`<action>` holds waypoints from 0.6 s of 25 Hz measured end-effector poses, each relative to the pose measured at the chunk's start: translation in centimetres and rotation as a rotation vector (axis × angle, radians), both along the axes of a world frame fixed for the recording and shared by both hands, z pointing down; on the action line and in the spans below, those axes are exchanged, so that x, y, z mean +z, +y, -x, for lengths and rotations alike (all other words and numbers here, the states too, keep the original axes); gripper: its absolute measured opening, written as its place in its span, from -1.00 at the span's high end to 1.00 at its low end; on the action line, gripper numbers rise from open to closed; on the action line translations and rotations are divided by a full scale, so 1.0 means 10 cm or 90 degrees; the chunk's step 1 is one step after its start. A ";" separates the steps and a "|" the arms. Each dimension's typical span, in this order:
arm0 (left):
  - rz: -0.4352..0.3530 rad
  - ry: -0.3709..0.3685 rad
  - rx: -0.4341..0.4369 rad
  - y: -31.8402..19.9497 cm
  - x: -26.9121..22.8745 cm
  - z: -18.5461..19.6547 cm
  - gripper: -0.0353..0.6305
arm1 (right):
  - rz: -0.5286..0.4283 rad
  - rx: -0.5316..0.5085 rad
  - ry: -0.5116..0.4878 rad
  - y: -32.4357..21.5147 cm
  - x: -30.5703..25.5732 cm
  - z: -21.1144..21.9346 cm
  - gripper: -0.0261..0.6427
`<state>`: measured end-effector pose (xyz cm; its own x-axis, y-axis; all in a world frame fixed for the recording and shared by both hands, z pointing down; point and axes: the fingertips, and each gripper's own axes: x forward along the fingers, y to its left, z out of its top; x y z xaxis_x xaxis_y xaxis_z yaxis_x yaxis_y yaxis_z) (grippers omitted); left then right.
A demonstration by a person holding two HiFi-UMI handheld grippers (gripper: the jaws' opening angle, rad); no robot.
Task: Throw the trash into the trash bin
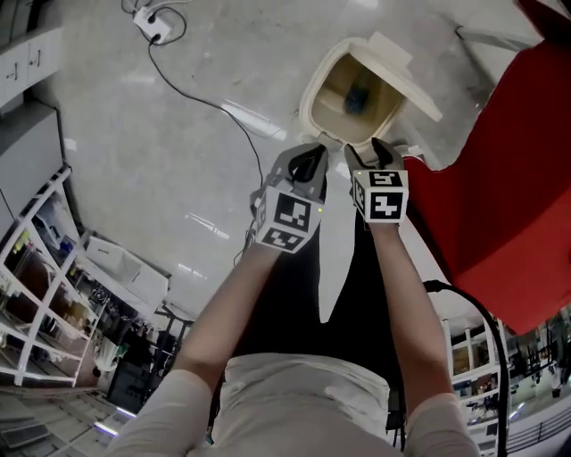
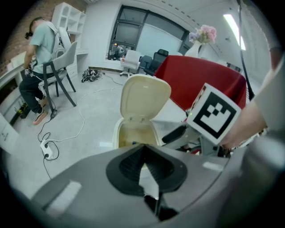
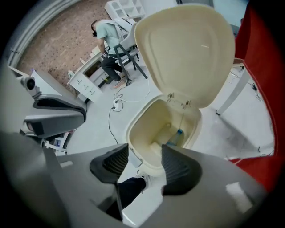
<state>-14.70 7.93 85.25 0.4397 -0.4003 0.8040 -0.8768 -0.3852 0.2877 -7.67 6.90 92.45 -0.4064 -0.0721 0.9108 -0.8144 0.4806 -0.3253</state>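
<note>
A cream trash bin (image 1: 332,70) stands on the pale floor with its lid (image 3: 185,51) raised. A blue item (image 3: 178,133) lies at its bottom. In the head view both grippers hang side by side just short of the bin's near rim. The right gripper (image 3: 144,150) is open with nothing between its jaws; through the gap I see the bin's rim and a shoe (image 3: 141,181) at its base. The left gripper (image 2: 143,153) has its tips together. A white sliver shows in the gap behind them; I cannot tell if it is floor or a scrap. The bin (image 2: 119,133) lies just beyond.
A red-covered table (image 1: 508,178) stands close on the right of the bin. A cable (image 1: 192,89) runs across the floor to a power strip (image 1: 152,27). White shelves (image 1: 36,268) line the left side. A person (image 2: 40,53) sits at a desk far off.
</note>
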 end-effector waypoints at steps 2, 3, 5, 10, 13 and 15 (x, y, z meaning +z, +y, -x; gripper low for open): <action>-0.005 0.000 -0.002 -0.01 -0.16 -0.04 0.88 | -0.021 0.009 -0.011 -0.04 -0.22 -0.04 0.34; -0.008 0.001 -0.003 -0.02 -0.26 -0.06 0.88 | -0.033 0.013 -0.014 -0.07 -0.33 -0.06 0.44; -0.016 0.002 -0.002 -0.03 -0.47 -0.08 0.88 | -0.052 0.017 -0.020 -0.10 -0.55 -0.10 0.50; -0.036 0.023 0.002 -0.06 -1.07 -0.16 0.88 | -0.070 0.028 -0.055 -0.14 -1.16 -0.17 0.69; -0.050 0.029 0.001 -0.06 -1.47 -0.20 0.88 | -0.084 0.027 -0.071 -0.13 -1.62 -0.22 0.74; -0.055 0.027 0.001 -0.04 -1.72 -0.21 0.88 | -0.101 0.020 -0.077 -0.12 -1.92 -0.25 0.77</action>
